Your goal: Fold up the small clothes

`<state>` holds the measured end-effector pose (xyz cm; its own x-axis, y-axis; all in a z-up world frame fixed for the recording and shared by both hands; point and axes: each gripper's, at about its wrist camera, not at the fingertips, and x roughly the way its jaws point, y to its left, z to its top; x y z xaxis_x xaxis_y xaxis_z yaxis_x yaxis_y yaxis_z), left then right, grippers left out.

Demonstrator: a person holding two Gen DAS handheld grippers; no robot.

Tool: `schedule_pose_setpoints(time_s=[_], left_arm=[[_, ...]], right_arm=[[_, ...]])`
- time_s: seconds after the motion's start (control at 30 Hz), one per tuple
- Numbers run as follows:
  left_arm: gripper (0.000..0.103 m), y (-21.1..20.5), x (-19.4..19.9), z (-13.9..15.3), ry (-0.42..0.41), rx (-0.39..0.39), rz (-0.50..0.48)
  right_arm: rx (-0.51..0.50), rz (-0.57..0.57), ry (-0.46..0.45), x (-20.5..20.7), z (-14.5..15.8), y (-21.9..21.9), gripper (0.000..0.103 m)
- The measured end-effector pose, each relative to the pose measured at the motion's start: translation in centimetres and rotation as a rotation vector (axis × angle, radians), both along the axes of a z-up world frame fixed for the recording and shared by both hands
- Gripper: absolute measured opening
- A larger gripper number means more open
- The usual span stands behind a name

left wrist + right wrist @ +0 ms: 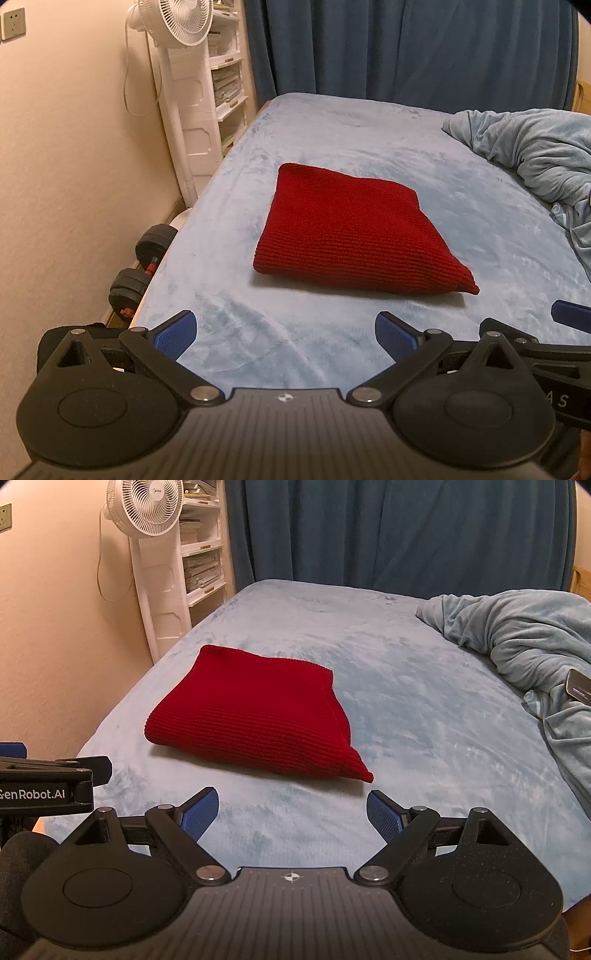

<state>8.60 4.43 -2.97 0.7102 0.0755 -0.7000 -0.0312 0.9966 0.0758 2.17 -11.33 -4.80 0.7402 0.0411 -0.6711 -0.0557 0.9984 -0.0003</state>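
A red knitted garment point(354, 232) lies folded into a thick, roughly square bundle on the bed point(369, 140), nearer the bed's left edge than its right and set back from the near edge, with its near right corner tapering to a point. The left gripper point(285, 336) hovers over the near edge of the bed, its blue-padded jaws spread wide with only the pale blue plush cover between them, clear of the garment. The right gripper point(291, 814) hangs just beside it at the same near edge, likewise wide open and holding nothing, its pads short of the garment's near corner. A crumpled light blue blanket point(517, 638) is heaped along the bed's right edge, well apart from the garment. Beyond the left edge stand a white pedestal fan point(181, 66) and a white shelf unit point(227, 74); black dumbbells point(142, 266) lie on the floor there. Dark blue curtains point(388, 528) hang behind the far edge.
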Motion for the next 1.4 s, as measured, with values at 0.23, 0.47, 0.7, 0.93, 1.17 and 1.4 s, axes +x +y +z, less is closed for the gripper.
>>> schedule_pose_setpoints(time_s=[0.23, 0.47, 0.7, 0.93, 1.17, 1.4], left_arm=[[0.103, -0.01, 0.01, -0.02, 0.003, 0.006, 0.0], [0.103, -0.12, -0.05, -0.08, 0.005, 0.01, 0.0], [0.103, -0.07, -0.07, -0.27, 0.008, 0.012, -0.002], [0.103, -0.04, -0.09, -0.31, 0.01, 0.014, -0.003], [0.103, 0.26, -0.07, -0.71, 0.016, 0.012, -0.002], [0.103, 0.1, -0.1, -0.95, 0.021, 0.021, -0.003]], right_arm=[[0.001, 0.0, 0.002, 0.03, -0.1, 0.0, 0.088], [0.0, 0.006, 0.008, -0.09, -0.36, -0.05, 0.088], [-0.001, 0.01, 0.013, -0.11, -0.45, 0.05, 0.088], [0.0, 0.008, 0.014, -0.09, -0.43, 0.14, 0.088], [-0.001, 0.012, 0.013, -0.2, -0.52, 0.27, 0.088], [0.0, 0.015, 0.016, -0.36, -0.86, 0.44, 0.088]])
